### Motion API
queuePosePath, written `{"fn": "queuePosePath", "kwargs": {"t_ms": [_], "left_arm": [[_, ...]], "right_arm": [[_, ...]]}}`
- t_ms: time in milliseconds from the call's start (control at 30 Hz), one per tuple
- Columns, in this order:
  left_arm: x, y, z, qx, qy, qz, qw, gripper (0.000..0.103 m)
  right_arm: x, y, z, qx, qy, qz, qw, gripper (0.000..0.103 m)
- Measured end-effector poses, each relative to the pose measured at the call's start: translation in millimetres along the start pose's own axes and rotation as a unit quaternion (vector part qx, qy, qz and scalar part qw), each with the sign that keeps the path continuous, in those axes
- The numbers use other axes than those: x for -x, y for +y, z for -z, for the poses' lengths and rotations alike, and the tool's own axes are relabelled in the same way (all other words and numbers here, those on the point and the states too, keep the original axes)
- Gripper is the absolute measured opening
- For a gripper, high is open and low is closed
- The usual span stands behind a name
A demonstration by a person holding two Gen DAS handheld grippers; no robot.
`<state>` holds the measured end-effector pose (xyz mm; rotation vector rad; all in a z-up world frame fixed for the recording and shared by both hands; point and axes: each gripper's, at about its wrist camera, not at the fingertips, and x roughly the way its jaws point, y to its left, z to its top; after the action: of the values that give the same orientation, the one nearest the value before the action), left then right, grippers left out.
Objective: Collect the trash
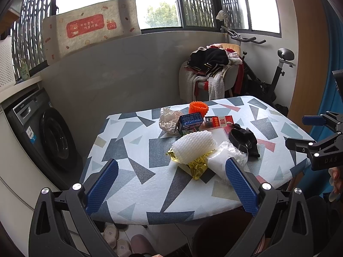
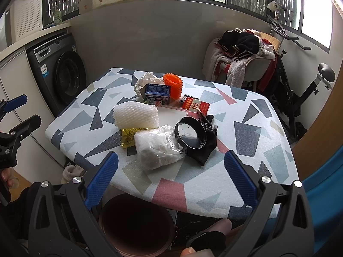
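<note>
Trash lies on the table (image 2: 246, 171) with its geometric cover. It includes a white foam net (image 2: 136, 115), gold foil (image 2: 128, 138), a clear plastic bag (image 2: 158, 150), a black round lid (image 2: 190, 135) on a black glove (image 2: 205, 152), a blue carton (image 2: 157, 93), crumpled paper (image 2: 145, 81), an orange net (image 2: 172, 83) and a red box (image 2: 196, 106). My right gripper (image 2: 171, 177) is open above the near table edge, short of the bag. My left gripper (image 1: 171, 184) is open too, nearest the foil (image 1: 196, 167) and foam net (image 1: 194, 147). Neither holds anything.
A brown bin (image 2: 137, 224) stands on the floor below the table's near edge. A washing machine (image 1: 42, 132) is at the left. A chair piled with clothes (image 1: 214, 70) and an exercise bike (image 1: 274, 79) stand behind the table. Slippers (image 1: 111, 233) lie underneath.
</note>
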<state>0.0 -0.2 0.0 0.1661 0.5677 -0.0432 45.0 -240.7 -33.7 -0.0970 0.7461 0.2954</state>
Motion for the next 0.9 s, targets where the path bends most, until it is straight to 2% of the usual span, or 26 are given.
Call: {"fn": "queuePosePath", "kwargs": {"t_ms": [600, 900], "left_arm": [[0.0, 0.1, 0.0, 0.001, 0.002, 0.001, 1.0, 0.098], [1.2, 0.1, 11.1, 0.002, 0.003, 0.002, 1.0, 0.098]], "right_arm": [[-1.9, 2.4, 1.0, 0.002, 0.001, 0.001, 1.0, 0.097], [-4.8, 1.2, 5.7, 0.001, 0.003, 0.002, 1.0, 0.097]]}}
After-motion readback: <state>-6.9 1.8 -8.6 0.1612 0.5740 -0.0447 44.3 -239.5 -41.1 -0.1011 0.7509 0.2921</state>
